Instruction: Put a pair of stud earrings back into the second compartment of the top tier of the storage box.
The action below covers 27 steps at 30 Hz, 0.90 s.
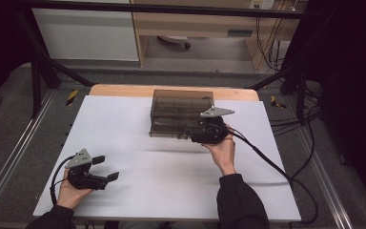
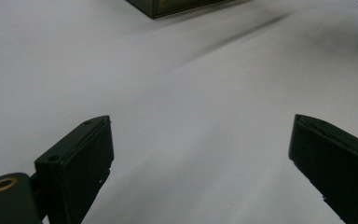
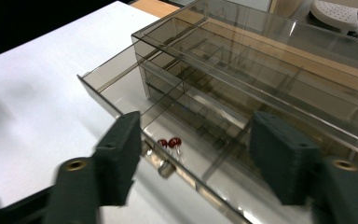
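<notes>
A smoked clear plastic drawer cabinet [image 1: 181, 112] stands at the far middle of the white table; its bottom drawer [image 3: 121, 88] is pulled partly out. Two small red parts [image 3: 170, 142] lie in that drawer near its front wall, by a metal knob [image 3: 166, 169]. My right gripper [image 1: 205, 131] hovers open at the drawer's front, jaws on either side of the knob area [image 3: 193, 154], touching nothing. My left gripper [image 1: 106, 168] rests open near the table's front left, over bare table [image 2: 200, 154]. A corner of the cabinet [image 2: 168, 5] shows far off in the left gripper view.
The white table [image 1: 138, 143] has a wooden strip [image 1: 124, 89] along its far edge. Black frame bars [image 1: 43, 62] stand at both far corners. Cables [image 1: 276, 167] trail off the right side. A chair base [image 3: 335, 14] sits on the floor beyond.
</notes>
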Tool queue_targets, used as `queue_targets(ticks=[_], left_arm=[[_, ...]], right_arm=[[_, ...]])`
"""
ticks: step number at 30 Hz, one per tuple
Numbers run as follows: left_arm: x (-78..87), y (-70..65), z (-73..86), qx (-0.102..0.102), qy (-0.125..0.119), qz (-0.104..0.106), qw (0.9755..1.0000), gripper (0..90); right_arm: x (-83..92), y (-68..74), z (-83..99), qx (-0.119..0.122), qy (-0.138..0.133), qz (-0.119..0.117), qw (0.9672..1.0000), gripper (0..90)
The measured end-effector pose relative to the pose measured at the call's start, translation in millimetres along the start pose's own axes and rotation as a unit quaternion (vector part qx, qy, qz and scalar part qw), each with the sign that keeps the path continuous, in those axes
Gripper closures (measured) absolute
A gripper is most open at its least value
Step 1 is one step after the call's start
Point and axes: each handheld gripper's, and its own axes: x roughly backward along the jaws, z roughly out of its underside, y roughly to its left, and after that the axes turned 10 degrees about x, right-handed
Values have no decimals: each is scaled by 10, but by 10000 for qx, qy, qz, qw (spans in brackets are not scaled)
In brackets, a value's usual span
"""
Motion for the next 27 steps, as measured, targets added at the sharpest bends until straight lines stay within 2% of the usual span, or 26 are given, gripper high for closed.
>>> queue_targets(ticks=[1, 2, 3, 8, 10, 14, 16, 20, 22, 24, 27], left_arm=[[0, 1, 0, 1, 3, -1, 10000, 61], [-2, 2, 0, 3, 6, -1, 10000, 61], [-2, 2, 0, 3, 6, -1, 10000, 61], [-4, 0, 0, 3, 8, 0, 10000, 61], [-5, -1, 0, 3, 12, -2, 10000, 61], [-6, -3, 0, -4, 20, -5, 10000, 61], [-7, -3, 1, -5, 23, -4, 10000, 61], [-10, -3, 2, -4, 30, -9, 10000, 61], [-10, -3, 2, -5, 27, -12, 10000, 61], [-10, -3, 2, -7, 31, -12, 10000, 61], [-9, -4, 3, -8, 31, -14, 10000, 61]], right_arm=[[0, 0, 0, 0, 0, 0, 10000, 305], [77, -13, 38, -38, -47, 4, 10000, 255], [77, -13, 38, -38, -47, 4, 10000, 255], [284, -63, 185, -186, -99, 23, 9998, 109], [307, -68, 207, -213, -101, 33, 9997, 93], [430, -109, 388, -330, -116, 67, 9994, 40], [444, -113, 419, -352, -122, 67, 9993, 35], [492, -131, 647, -400, -88, 11, 9992, 10], [497, -129, 678, -419, -72, 3, 9991, 8], [517, -128, 814, -393, -41, -39, 9992, 7], [532, -127, 896, -392, -33, -64, 9992, 6]])
